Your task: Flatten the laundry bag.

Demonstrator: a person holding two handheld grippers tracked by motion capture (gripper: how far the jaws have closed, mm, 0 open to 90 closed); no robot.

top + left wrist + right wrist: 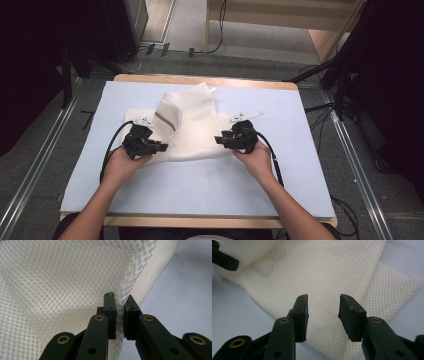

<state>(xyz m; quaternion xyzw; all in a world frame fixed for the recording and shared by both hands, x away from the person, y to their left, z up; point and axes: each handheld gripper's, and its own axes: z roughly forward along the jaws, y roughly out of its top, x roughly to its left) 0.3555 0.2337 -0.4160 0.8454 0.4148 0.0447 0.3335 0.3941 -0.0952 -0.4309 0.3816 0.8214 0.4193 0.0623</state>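
Observation:
A cream mesh garment [192, 130] lies partly folded on the pale blue mat [200, 185] in the high view. My left gripper [161, 148] is at its near left edge, shut on a lifted fold of the mesh garment [62, 277]; the left gripper [120, 305] pinches the net between its pads. My right gripper [220, 140] sits at the garment's near right edge. In the right gripper view the right gripper [323, 306] stands open just above the mesh garment [324, 270], nothing between its fingers. A black part of the other gripper [223, 257] shows at top left.
The mat covers a wooden table [205, 80]. Cables [272, 150] trail from both grippers toward the person's forearms. Dark equipment and stands [350, 65] flank the table, with floor rails [360, 170] on both sides.

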